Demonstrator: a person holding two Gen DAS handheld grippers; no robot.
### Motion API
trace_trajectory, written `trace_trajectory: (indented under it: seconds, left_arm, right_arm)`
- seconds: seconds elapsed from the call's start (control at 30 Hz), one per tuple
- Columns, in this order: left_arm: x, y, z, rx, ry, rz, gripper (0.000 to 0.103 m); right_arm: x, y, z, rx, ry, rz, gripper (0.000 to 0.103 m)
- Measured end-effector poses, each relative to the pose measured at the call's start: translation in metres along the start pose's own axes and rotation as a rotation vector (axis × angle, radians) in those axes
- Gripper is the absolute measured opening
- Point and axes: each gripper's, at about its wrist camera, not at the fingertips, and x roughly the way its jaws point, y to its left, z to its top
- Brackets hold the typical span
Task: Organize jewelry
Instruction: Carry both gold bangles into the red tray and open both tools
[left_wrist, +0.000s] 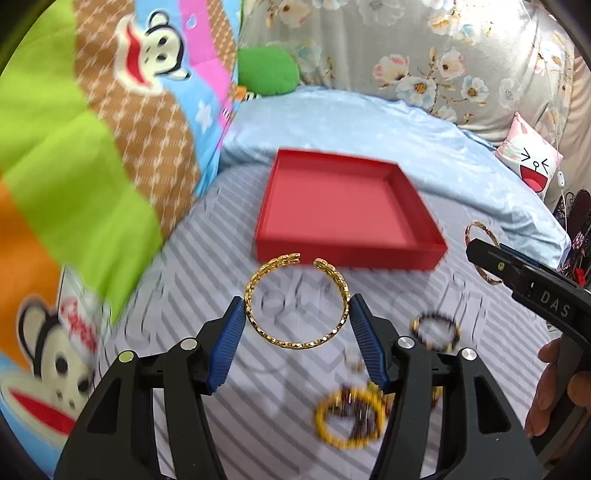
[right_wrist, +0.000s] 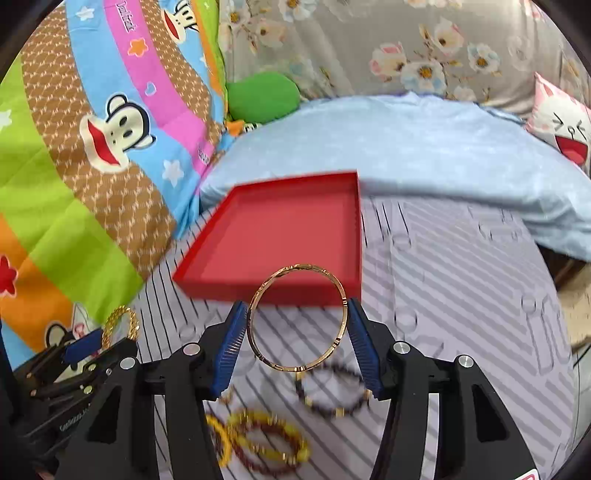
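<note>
Blue-padded fingers (left_wrist: 231, 343) of the left gripper (left_wrist: 297, 314) are sitting nearest the lens, spread about a bangle's width and pinching an open gold cuff (left_wrist: 295, 302) by its two sides, above the striped sheet (left_wrist: 406, 288) just short of the red tray (left_wrist: 343, 210). Across on the right, the right gripper (right_wrist: 298, 325), lettered "DAS" as seen from the left camera, is clamping a thin gold bangle (right_wrist: 297, 317) likewise, at the tray's near edge. Beaded bracelets (right_wrist: 266, 443) are lying loose on the sheet beneath both grippers.
</note>
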Motion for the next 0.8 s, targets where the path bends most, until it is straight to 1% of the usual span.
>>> trace_trajectory:
  seconds: [0.07,0.2,0.23,0.33,0.4,0.43,0.5,0.57,0.73,0.8]
  left_arm:
    - [0.010,-0.002,0.025,0.018,-0.018,-0.007,0.056]
    - [0.039,-0.006,0.065,0.038,-0.018,-0.027,0.056]
    - [0.049,-0.008,0.078,0.045,-0.017,-0.042,0.056]
    - [0.081,-0.013,0.106,0.066,-0.012,-0.042,0.056]
    - [0.107,-0.014,0.122,0.058,0.017,-0.077,0.056]
    - [0.116,-0.014,0.126,0.054,0.028,-0.089,0.056]
    - [0.137,-0.016,0.136,0.056,0.043,-0.089,0.056]
    - [0.157,-0.019,0.145,0.072,0.046,-0.065,0.055]
    - [0.198,-0.017,0.156,0.075,0.087,-0.075,0.055]
    - [0.213,-0.017,0.158,0.079,0.100,-0.062,0.055]
  right_arm:
    - [0.010,-0.002,0.020,0.006,-0.003,0.020,0.053]
    - [0.043,-0.005,0.057,-0.001,0.010,0.030,0.053]
    - [0.052,-0.005,0.064,-0.005,0.021,0.033,0.053]
    - [0.087,-0.006,0.086,-0.009,0.055,0.040,0.053]
    - [0.111,-0.006,0.096,-0.018,0.076,0.036,0.053]
    - [0.120,-0.006,0.100,-0.020,0.085,0.033,0.053]
    - [0.140,-0.007,0.106,-0.020,0.111,0.030,0.053]
    - [0.160,-0.011,0.113,-0.016,0.136,0.018,0.053]
    - [0.202,-0.022,0.122,0.013,0.194,0.021,0.053]
    - [0.214,-0.024,0.124,0.013,0.210,0.011,0.053]
